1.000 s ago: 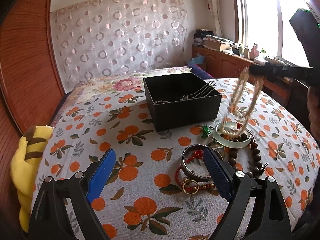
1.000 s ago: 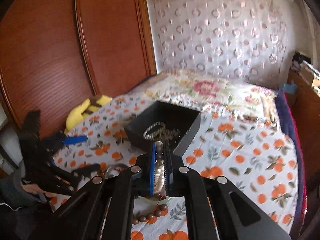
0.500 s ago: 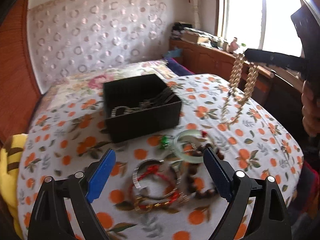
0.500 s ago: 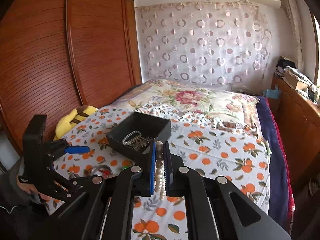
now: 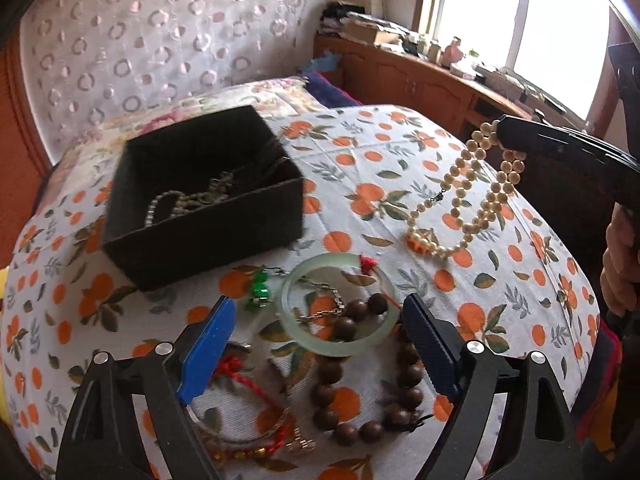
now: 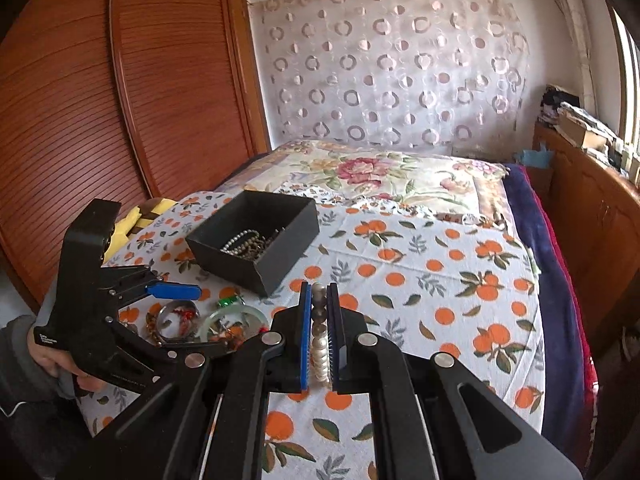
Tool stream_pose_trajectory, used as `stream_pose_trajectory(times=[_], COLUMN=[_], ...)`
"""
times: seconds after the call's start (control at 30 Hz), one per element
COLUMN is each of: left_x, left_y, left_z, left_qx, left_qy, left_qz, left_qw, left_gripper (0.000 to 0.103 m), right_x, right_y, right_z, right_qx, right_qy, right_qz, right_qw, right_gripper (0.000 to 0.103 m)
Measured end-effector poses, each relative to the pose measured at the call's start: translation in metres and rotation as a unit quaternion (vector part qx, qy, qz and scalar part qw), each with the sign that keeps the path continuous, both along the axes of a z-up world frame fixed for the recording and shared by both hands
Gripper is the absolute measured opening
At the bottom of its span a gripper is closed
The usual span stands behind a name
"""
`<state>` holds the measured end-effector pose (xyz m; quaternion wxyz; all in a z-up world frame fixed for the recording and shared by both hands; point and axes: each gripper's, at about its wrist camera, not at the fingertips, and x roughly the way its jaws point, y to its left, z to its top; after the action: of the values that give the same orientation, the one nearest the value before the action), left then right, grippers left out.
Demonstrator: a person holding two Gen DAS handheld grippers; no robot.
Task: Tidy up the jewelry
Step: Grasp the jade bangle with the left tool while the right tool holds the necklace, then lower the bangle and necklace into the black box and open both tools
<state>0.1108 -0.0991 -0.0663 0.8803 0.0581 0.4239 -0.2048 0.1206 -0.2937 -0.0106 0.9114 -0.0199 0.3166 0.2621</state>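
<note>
place: home bedroom | evidence: bed (image 6: 420, 280) with orange-print sheet, wooden wardrobe (image 6: 120, 100), window (image 5: 520, 12)

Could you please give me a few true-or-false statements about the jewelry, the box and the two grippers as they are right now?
1. The right gripper is shut on the pearl necklace. True.
2. The black box is empty. False: chains already lie inside it.
3. The left gripper is open and holds nothing. True.
4. The pearl necklace lies wholly inside the box. False: it hangs from the right gripper, its low end at the bedspread.
5. The green bangle lies outside the box. True.
</note>
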Motion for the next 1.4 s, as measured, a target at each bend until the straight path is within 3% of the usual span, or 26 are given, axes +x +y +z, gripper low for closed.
stream_pose_trajectory(times=[0.17,0.37,0.47,0.53,0.77,1.07,1.27,1.4], left_x=[0.01,0.014,0.013,0.01,-0.006,-0.012,-0.019,-0.019], left_y=[-0.016,-0.025,-0.026,-0.028,-0.014,0.021,0.044,0.059], left_z=[-0.01,-0.012,-0.01,-0.01,0.005,0.047,0.078,0.085], left_qx=[0.029,0.043,0.04,0.052,0.028,-0.008,0.005,0.002], left_qy=[0.02,0.014,0.01,0.001,-0.029,-0.06,-0.1,-0.096], left_qz=[-0.008,-0.014,-0.016,-0.017,-0.007,0.023,0.037,0.045], left_qw=[0.9993,0.9989,0.999,0.9985,0.9991,0.9979,0.9943,0.9944], left_gripper=[0.082,0.082,0.068,0.068,0.068,0.068,0.068,0.068], right_x=[0.0,-0.002,-0.004,-0.004,-0.006,0.001,0.005,0.012], right_y=[-0.006,-0.006,-0.005,-0.005,0.002,0.024,0.056,0.077], right_z=[-0.007,-0.013,-0.013,-0.013,-0.012,0.021,0.053,0.069], right_qx=[0.006,0.004,0.003,0.003,0.002,0.006,-0.003,0.007], right_qy=[0.008,0.013,0.013,0.013,0.011,-0.008,-0.044,-0.055], right_qz=[-0.004,-0.001,0.0,0.001,0.009,0.032,0.055,0.067], right_qw=[1.0,1.0,1.0,1.0,1.0,0.999,0.998,0.996], right_gripper=[0.008,0.009,0.008,0.009,0.008,0.008,0.008,0.008])
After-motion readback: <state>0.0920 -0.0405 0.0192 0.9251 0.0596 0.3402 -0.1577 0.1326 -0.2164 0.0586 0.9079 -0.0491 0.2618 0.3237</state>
